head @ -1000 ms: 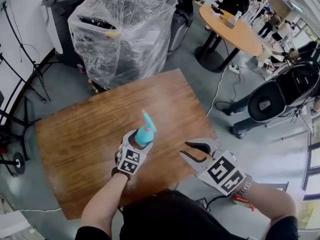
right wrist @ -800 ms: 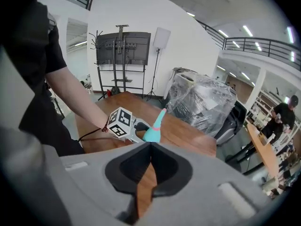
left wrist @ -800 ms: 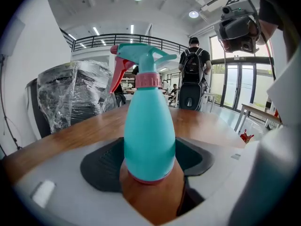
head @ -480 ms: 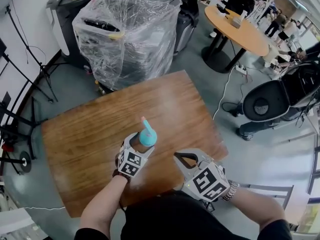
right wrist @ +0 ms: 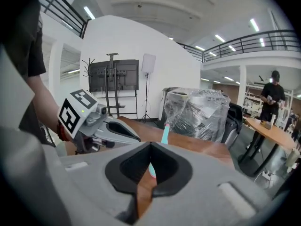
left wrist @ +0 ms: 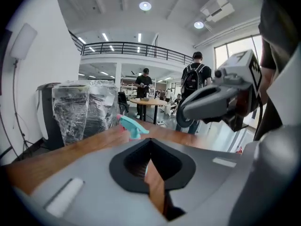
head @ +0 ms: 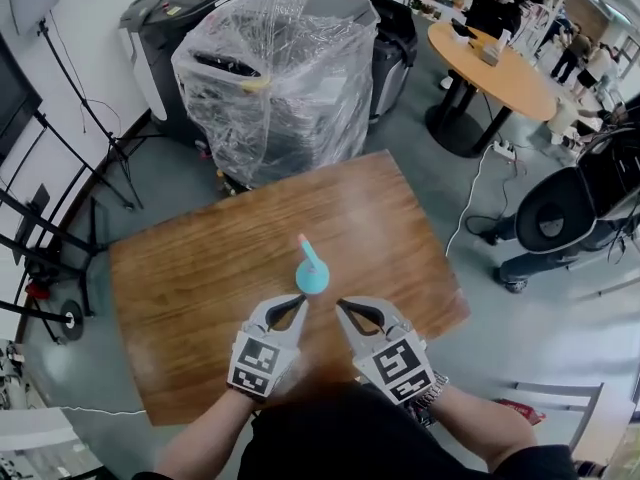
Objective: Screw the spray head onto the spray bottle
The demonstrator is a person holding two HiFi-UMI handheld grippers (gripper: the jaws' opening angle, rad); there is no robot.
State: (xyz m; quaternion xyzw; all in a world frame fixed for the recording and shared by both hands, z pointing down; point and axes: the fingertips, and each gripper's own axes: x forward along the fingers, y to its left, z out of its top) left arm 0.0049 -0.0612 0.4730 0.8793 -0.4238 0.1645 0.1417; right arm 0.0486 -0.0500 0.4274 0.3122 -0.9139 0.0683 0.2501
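Screwing looked done, by my judgement: the teal spray head (head: pixel 306 247) sat on top of the spray bottle (head: pixel 314 278), which stood upright by itself near the middle of the counter (head: pixel 180 278). Whether the thread was fully tight could not be told. The 2 claws, left claw (head: pixel 298 302) and right claw (head: pixel 342 306), were each closed on nothing, their tips aimed at the bottle from the near side, just beside it and apparently not touching. Beyond the counter's far edge stood a plastic-wrapped machine (head: pixel 280 78), and farther off a round table (head: pixel 500 63). Neither blocked a reach to the bottle.
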